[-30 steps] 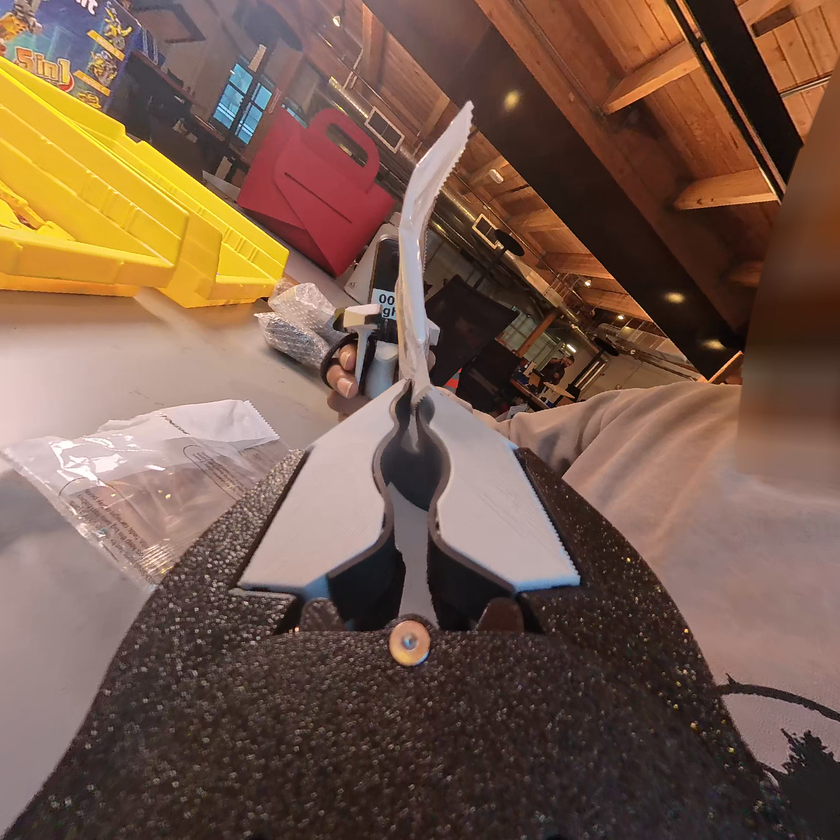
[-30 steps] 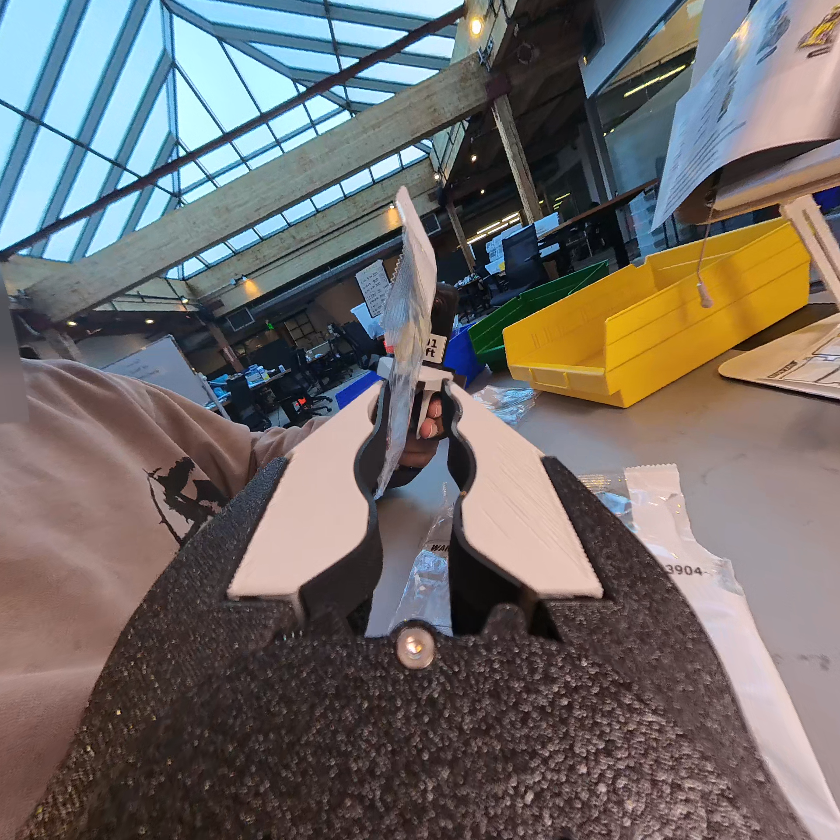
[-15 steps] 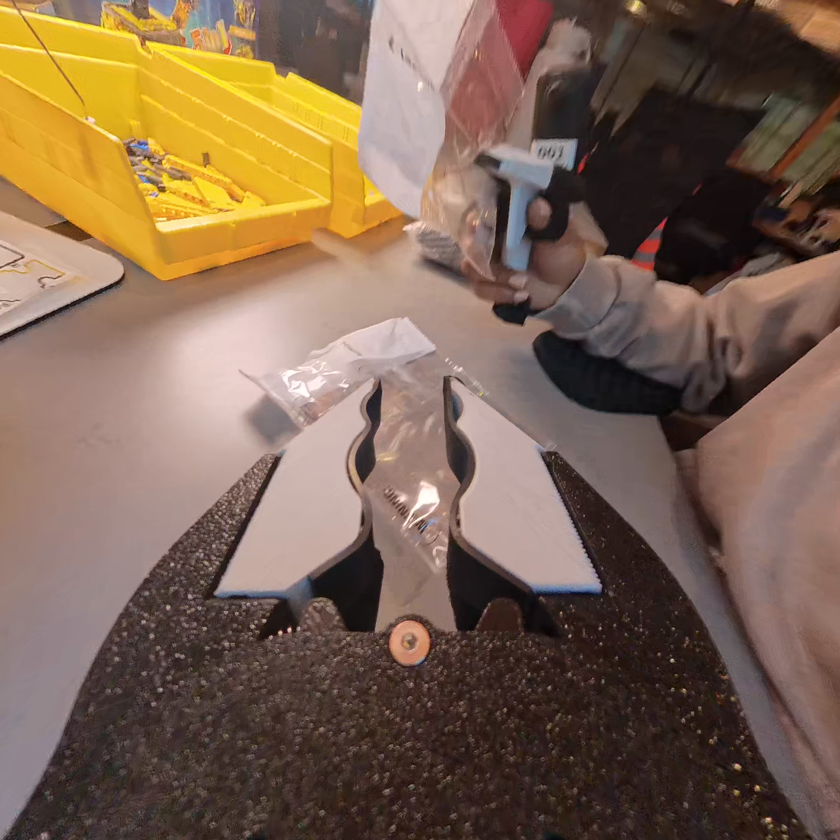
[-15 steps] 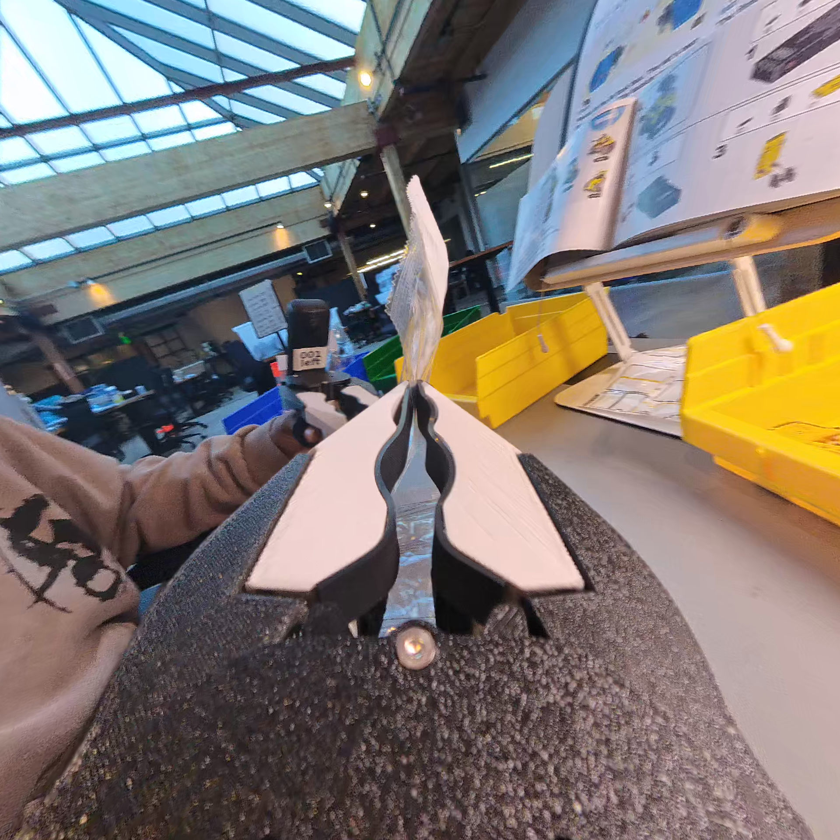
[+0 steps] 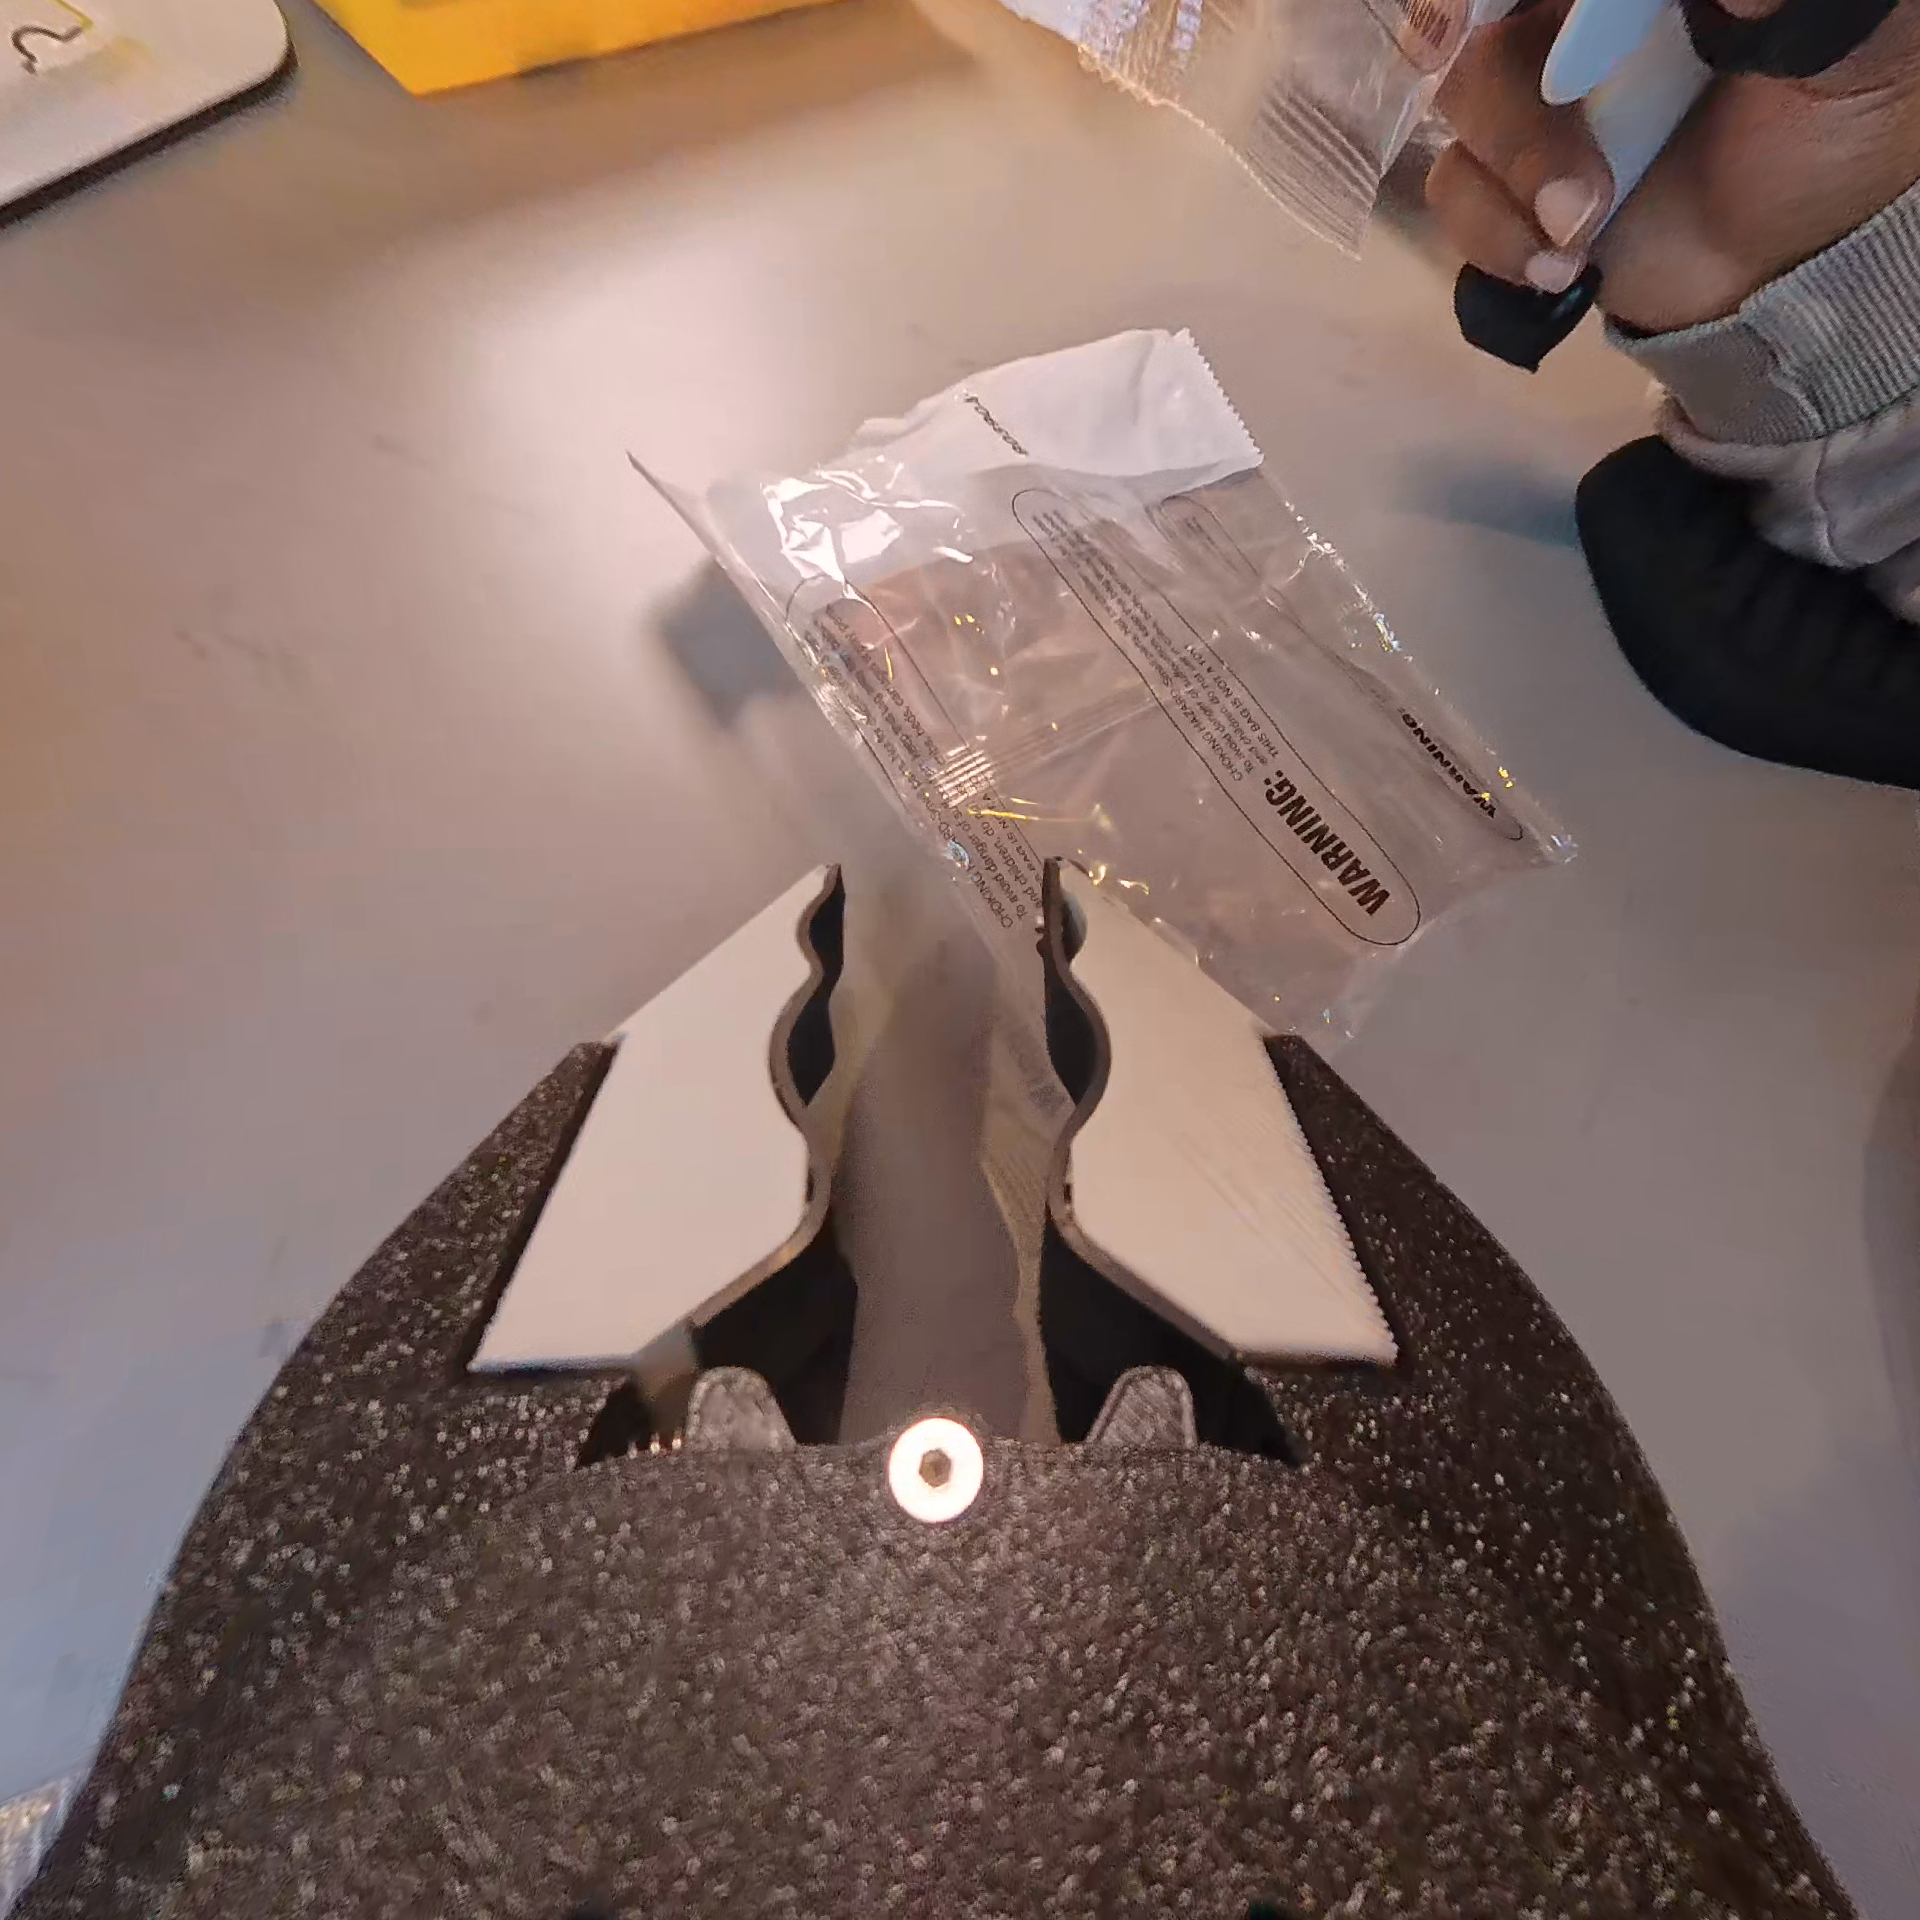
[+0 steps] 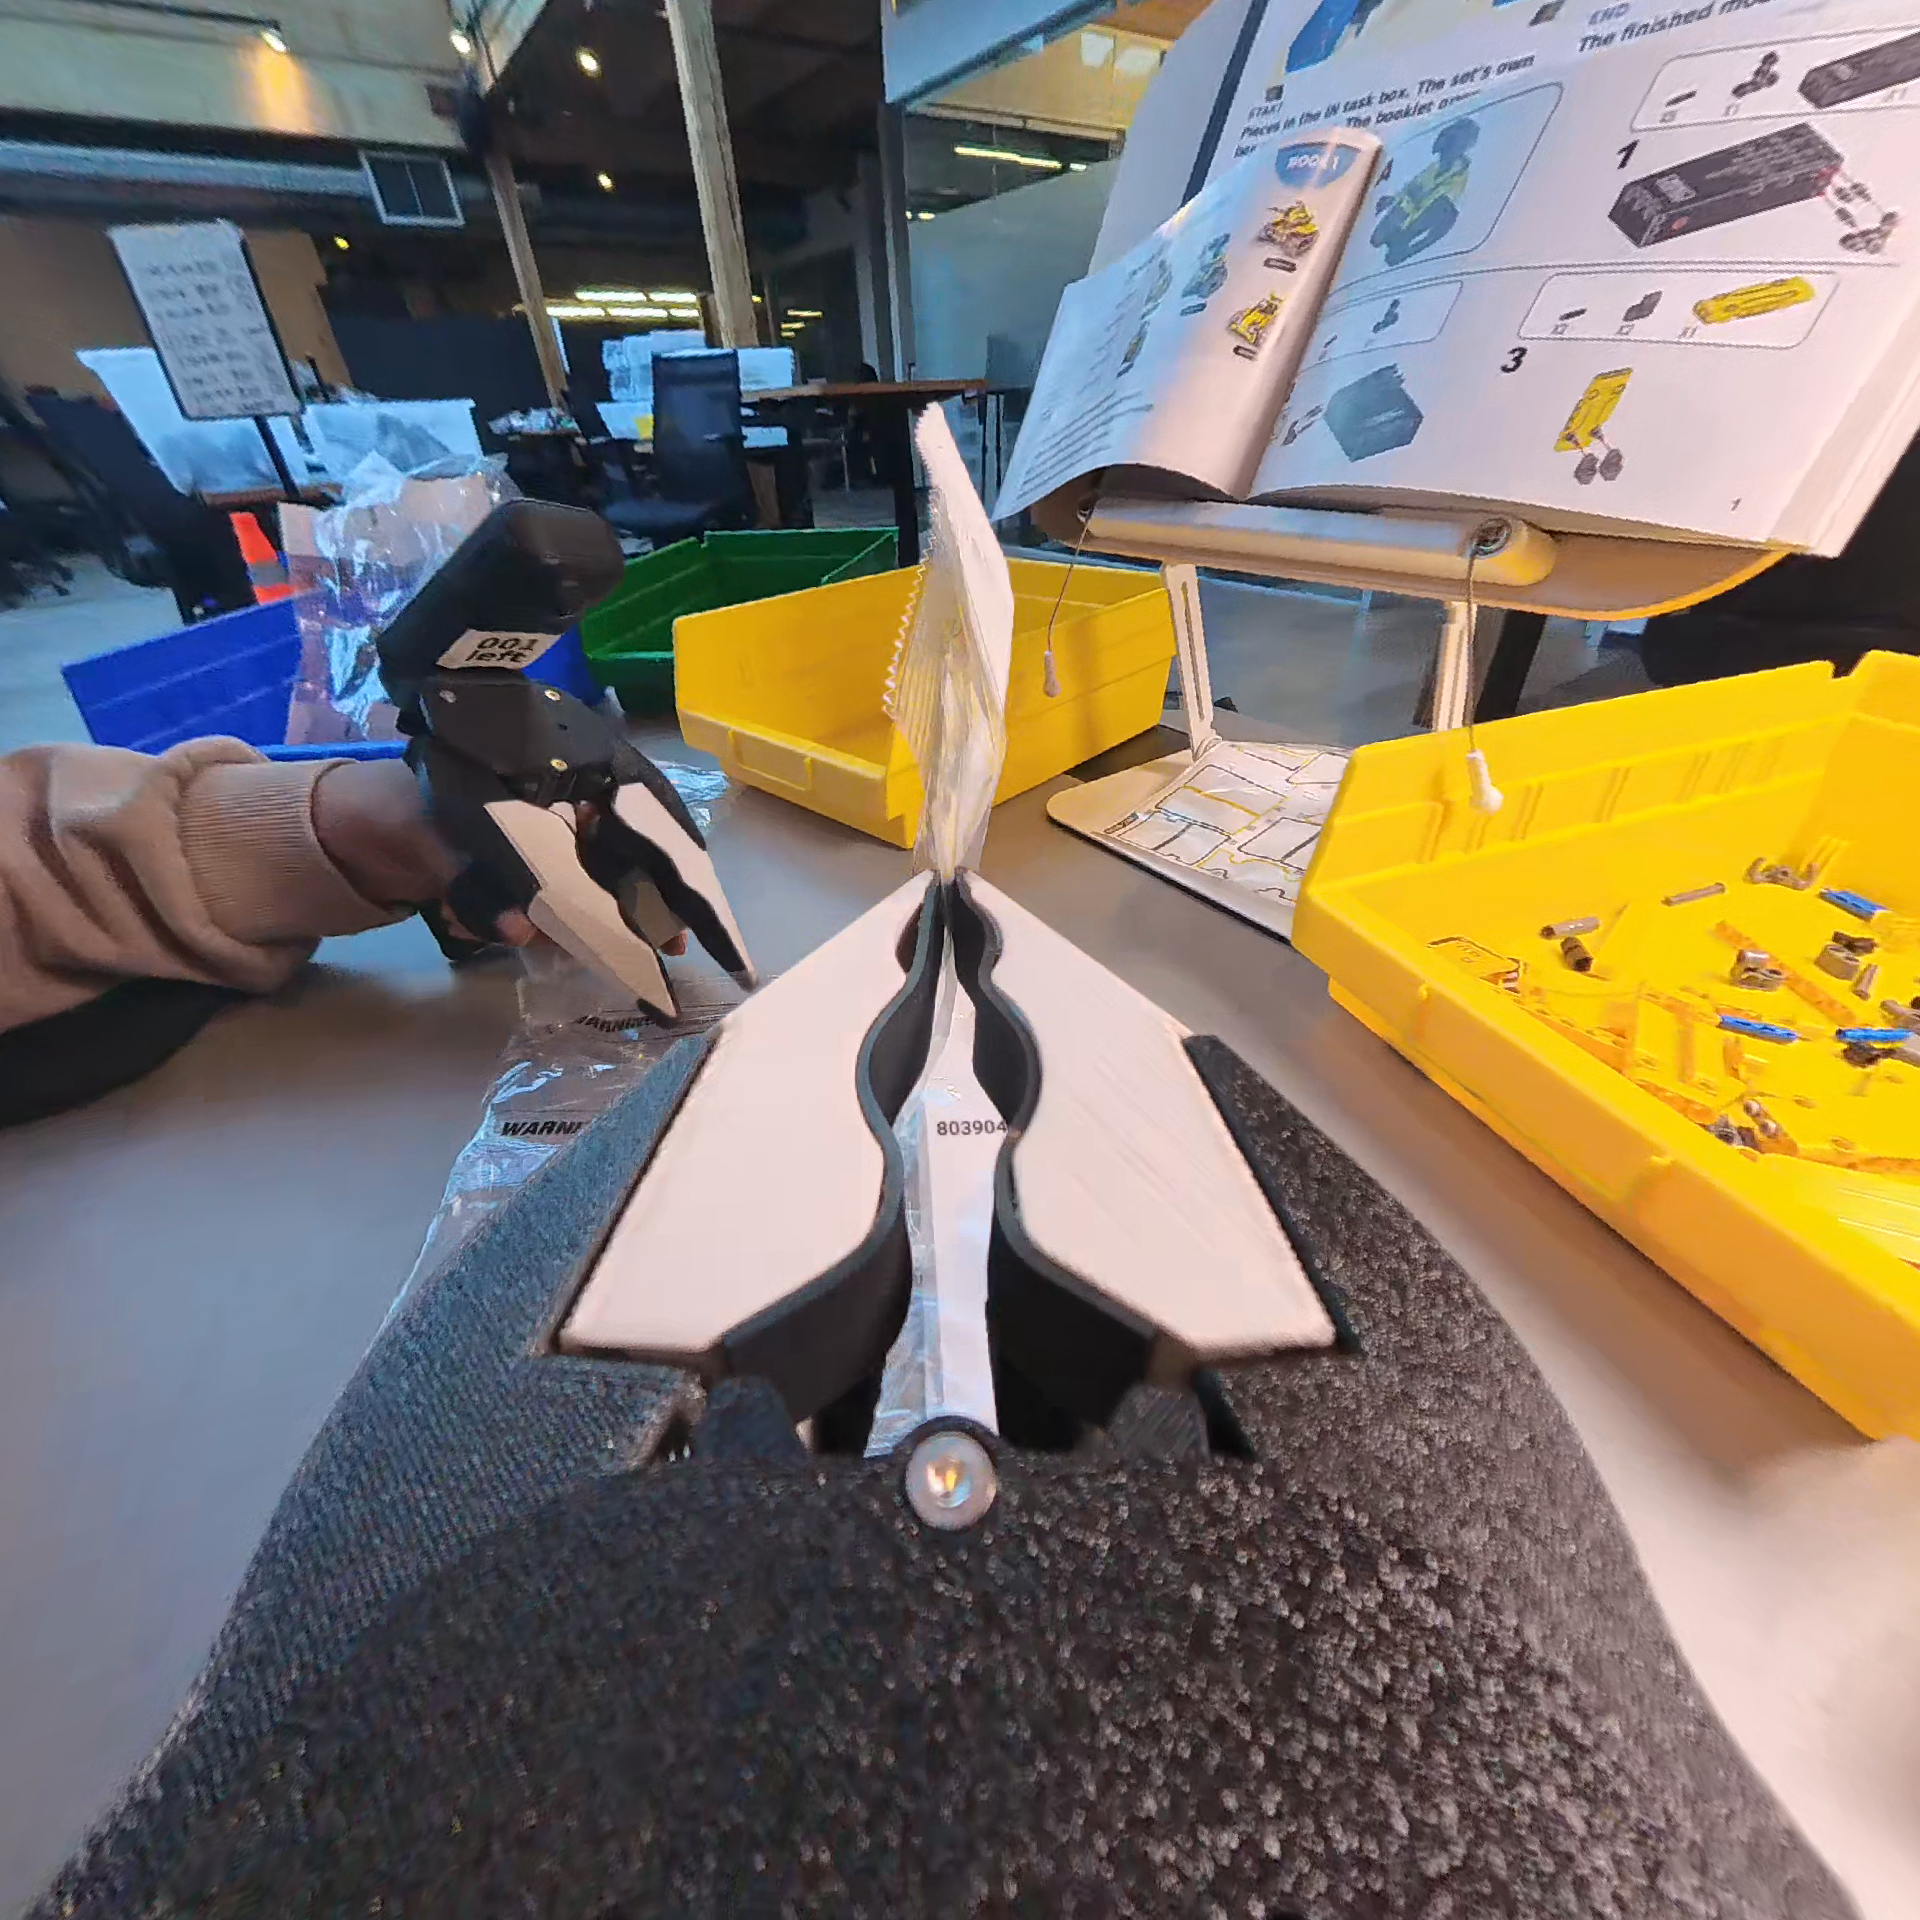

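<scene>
Big open workshop with timber posts, and a grey surface cluttered with yellow bins. An instruction booklet sits on a stand at the far edge.

The left tongs are spread open and empty, tips right at the near corner of a clear empty bag lying flat mid-surface. The right tongs are clamped tight on a white-and-clear packet, holding it upright.

Risk, I'd guess: that film is slick and flat, so the left tips could just skate over it or shove it away.

Both bags carry printed text, and the left tongs wear a small sticker.
</scene>
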Tool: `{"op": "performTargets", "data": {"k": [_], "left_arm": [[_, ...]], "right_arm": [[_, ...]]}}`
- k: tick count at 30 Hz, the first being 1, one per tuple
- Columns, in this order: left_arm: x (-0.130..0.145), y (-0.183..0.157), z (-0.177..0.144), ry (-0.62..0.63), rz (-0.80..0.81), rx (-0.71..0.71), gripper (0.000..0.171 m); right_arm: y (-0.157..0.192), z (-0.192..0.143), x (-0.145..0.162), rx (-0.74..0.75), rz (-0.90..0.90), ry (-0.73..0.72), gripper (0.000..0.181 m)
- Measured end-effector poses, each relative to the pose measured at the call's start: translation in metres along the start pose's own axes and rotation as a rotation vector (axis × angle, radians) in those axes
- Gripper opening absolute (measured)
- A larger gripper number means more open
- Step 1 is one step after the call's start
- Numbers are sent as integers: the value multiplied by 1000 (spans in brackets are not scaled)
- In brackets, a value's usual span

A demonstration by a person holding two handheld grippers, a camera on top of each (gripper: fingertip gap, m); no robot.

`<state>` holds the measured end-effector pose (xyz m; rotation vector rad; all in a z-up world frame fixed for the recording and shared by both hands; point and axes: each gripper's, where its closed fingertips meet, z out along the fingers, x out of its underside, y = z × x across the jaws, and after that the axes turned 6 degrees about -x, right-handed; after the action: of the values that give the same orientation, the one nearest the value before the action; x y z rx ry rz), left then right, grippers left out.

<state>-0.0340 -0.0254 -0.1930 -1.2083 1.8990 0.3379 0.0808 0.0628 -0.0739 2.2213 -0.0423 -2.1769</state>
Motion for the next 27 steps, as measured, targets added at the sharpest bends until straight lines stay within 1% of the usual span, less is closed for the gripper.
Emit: {"op": "performTargets", "data": {"k": [2, 3, 7, 11, 13, 15, 17, 19, 21, 25, 27], "left_arm": [[4, -7, 3, 24, 14, 29, 13], [6, -9, 4, 38, 27, 36, 7], [9, -21, 2, 66, 72, 83, 0], [11, -31, -2, 65, 111, 151, 0], [15, -35, -1, 76, 144, 176, 0], [18, -45, 1, 85, 186, 223, 0], [18, -52, 2, 85, 231, 235, 0], [17, -51, 4, 78, 267, 189, 1], [10, -41, 6, 39, 282, 112, 9], [-13, -21, -2, -83, 233, 16, 24], [-21, -12, -8, -134, 190, -8, 28]], "right_arm": [[3, 2, 1, -16, 12, -3, 0], [3, 2, 2, -18, 17, -7, 0], [2, 1, 1, -22, 39, -23, 0], [6, 3, 3, -61, 66, -27, 0], [16, 8, 10, -127, 89, 0, 0], [24, 13, 15, -160, 80, 23, 0], [33, 18, 21, -187, 57, 55, 0], [40, 21, 23, -205, 35, 76, 0], [46, 22, 23, -220, 13, 88, 0], [50, 22, 22, -231, 1, 92, 0], [50, 21, 21, -232, 2, 89, 0]]}}
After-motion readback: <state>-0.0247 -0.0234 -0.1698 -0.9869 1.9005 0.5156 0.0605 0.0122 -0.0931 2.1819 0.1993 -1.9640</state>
